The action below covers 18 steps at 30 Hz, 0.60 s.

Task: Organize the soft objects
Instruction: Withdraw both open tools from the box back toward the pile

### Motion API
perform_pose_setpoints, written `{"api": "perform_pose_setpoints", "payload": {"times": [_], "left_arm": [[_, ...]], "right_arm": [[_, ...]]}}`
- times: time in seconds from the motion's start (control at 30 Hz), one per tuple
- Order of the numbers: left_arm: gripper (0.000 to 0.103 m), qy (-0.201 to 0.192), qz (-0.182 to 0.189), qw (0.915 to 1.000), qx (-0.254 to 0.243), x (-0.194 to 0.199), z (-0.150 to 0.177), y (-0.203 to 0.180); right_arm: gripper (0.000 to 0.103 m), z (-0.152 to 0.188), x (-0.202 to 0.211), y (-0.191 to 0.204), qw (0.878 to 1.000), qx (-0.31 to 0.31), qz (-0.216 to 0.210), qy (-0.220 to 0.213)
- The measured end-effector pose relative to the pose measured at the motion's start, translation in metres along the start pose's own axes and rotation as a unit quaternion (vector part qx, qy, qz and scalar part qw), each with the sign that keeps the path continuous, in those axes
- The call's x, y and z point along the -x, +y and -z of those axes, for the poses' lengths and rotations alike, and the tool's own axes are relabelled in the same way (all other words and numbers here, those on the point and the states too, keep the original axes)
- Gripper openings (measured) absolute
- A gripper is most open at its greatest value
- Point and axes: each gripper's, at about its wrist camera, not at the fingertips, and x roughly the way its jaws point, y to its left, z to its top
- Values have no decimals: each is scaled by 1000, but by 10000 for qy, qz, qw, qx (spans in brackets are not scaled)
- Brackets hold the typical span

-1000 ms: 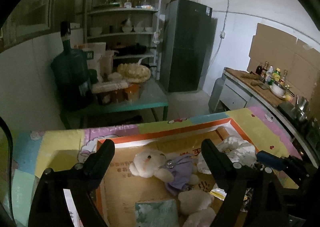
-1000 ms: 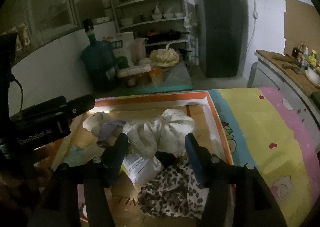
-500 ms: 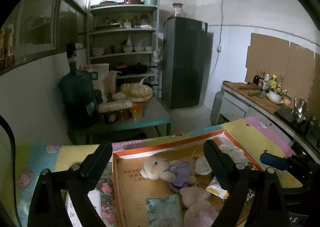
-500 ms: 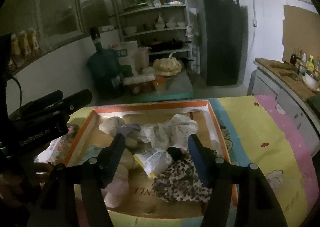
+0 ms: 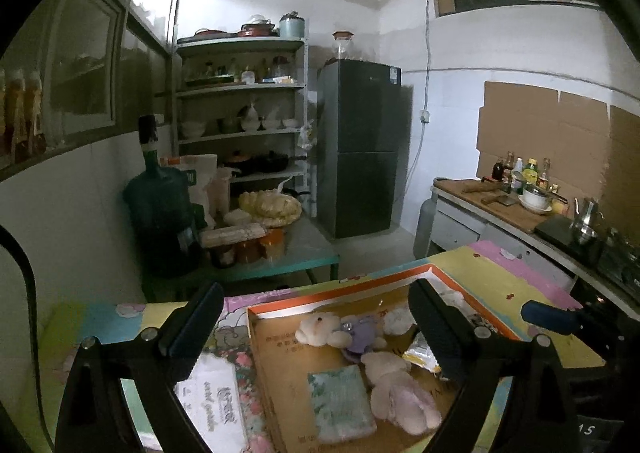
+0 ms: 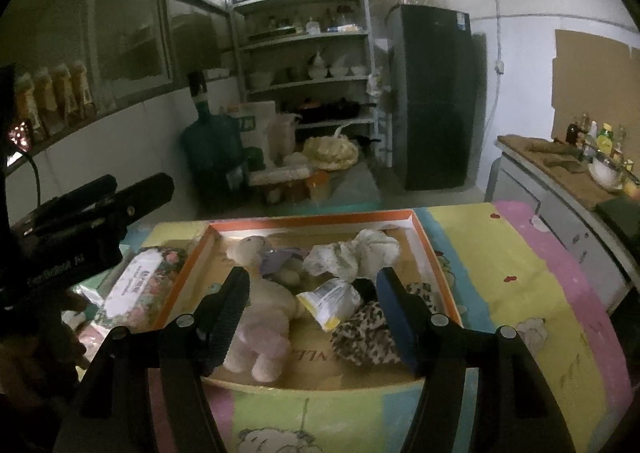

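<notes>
Both hand-held grippers hung with fingers apart and nothing between them: the left hand-held gripper (image 5: pixel 316 327) and the right hand-held gripper (image 6: pixel 312 303) each sat above the near end of the box (image 6: pixel 316 219). Just beyond the right one lay the pink plush (image 6: pixel 262 337), the bear (image 6: pixel 250 249), the leopard cloth (image 6: pixel 366 333) and the white cloth (image 6: pixel 360 255), so gathering looked mostly done. Left of the box, a flowered pouch (image 6: pixel 138 287) remained outside on the colourful surface (image 6: pixel 500 281). Farther off stood shelves (image 6: pixel 308 33) and a fridge (image 6: pixel 436 93).

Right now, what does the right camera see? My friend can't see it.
An orange-rimmed box holds soft toys: a pink plush, a small bear and leopard cloth. The open right gripper hovers above them.
</notes>
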Motion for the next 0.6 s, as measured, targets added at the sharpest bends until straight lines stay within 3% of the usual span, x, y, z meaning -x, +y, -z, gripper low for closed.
{"api": "perform_pose_setpoints", "payload": {"times": [0.37, 0.6], "left_arm": [[94, -443, -144, 9989, -37, 64, 16, 11], [94, -448, -212, 9985, 236, 96, 28, 34]], "right_arm": [[68, 14, 52, 41, 9989, 143, 123, -440], [68, 26, 81, 75, 9969, 318, 16, -723]]}}
